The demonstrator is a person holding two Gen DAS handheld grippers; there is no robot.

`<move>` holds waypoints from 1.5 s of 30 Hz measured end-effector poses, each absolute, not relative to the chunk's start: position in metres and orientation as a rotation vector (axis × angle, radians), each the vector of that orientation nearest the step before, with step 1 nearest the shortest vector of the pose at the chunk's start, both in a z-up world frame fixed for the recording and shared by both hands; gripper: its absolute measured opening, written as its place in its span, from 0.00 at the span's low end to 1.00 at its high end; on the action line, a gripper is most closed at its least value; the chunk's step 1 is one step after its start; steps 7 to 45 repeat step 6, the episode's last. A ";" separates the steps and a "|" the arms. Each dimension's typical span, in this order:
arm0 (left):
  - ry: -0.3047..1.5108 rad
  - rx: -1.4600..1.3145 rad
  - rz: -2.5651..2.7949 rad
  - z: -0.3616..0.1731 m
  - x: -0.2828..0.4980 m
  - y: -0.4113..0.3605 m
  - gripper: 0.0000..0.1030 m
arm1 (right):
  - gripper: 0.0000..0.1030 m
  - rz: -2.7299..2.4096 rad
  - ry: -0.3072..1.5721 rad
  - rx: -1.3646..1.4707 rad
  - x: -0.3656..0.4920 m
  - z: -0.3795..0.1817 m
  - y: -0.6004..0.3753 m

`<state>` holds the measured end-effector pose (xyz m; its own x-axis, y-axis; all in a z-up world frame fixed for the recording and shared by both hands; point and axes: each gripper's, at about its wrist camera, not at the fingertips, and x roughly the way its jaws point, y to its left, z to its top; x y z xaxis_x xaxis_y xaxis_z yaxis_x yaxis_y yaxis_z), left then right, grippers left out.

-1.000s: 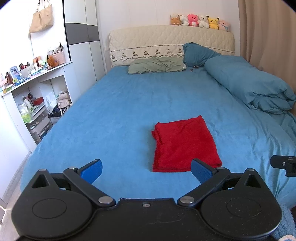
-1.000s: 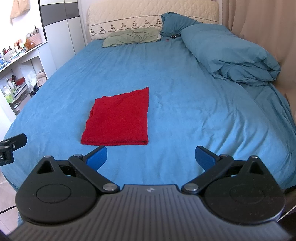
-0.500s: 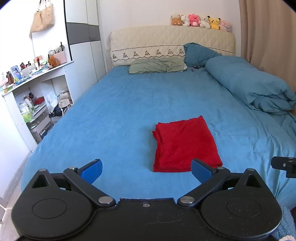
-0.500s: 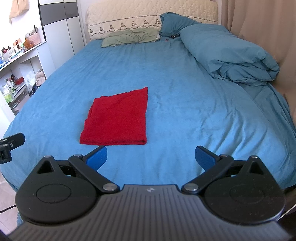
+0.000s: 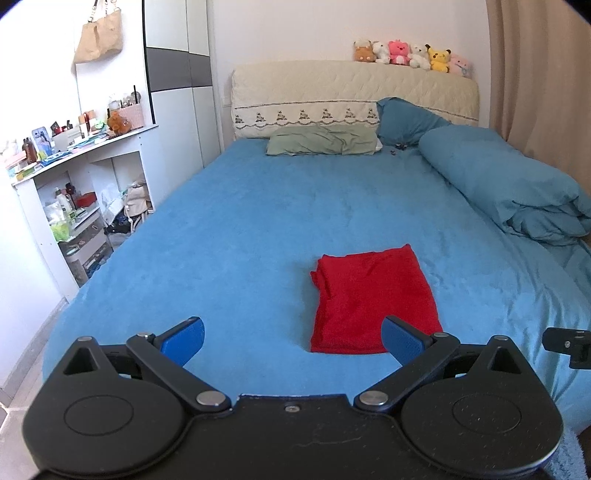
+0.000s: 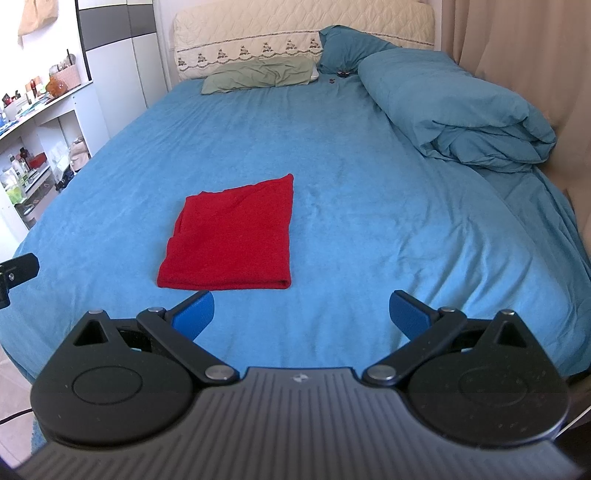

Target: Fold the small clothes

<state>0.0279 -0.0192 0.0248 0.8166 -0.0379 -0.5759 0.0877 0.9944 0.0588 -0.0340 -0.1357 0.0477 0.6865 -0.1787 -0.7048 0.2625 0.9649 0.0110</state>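
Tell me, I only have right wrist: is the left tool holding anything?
Observer: No. The left tool is open and empty; the red cloth lies folded on the bed beyond it.
Operator: Anything on top of the headboard? It's cropped here.
Observer: A row of plush toys sits along the top of the headboard.
Operator: What's the beige thing top left?
Observer: A handbag hanging by its straps on the wall.

My right finger [image 5: 404, 340] covers the near right corner of the red cloth [image 5: 373, 295]. Small dark bits [image 6: 338, 75] by the pillows are too tiny to identify. My other gripper [image 5: 569, 341] is cut by the edge.
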 end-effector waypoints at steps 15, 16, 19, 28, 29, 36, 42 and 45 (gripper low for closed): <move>0.606 0.096 -0.073 0.023 0.028 -0.024 1.00 | 1.00 -0.246 0.777 0.113 -0.034 0.048 -0.136; 0.606 0.096 -0.073 0.023 0.028 -0.024 1.00 | 1.00 -0.246 0.777 0.113 -0.034 0.048 -0.136; 0.606 0.096 -0.073 0.023 0.028 -0.024 1.00 | 1.00 -0.246 0.777 0.113 -0.034 0.048 -0.136; 0.606 0.096 -0.073 0.023 0.028 -0.024 1.00 | 1.00 -0.246 0.777 0.113 -0.034 0.048 -0.136; 0.606 0.096 -0.073 0.023 0.028 -0.024 1.00 | 1.00 -0.246 0.777 0.113 -0.034 0.048 -0.136; 0.606 0.096 -0.073 0.023 0.028 -0.024 1.00 | 1.00 -0.246 0.777 0.113 -0.034 0.048 -0.136; 0.606 0.096 -0.073 0.023 0.028 -0.024 1.00 | 1.00 -0.246 0.777 0.113 -0.034 0.048 -0.136; 0.606 0.096 -0.073 0.023 0.028 -0.024 1.00 | 1.00 -0.246 0.777 0.113 -0.034 0.048 -0.136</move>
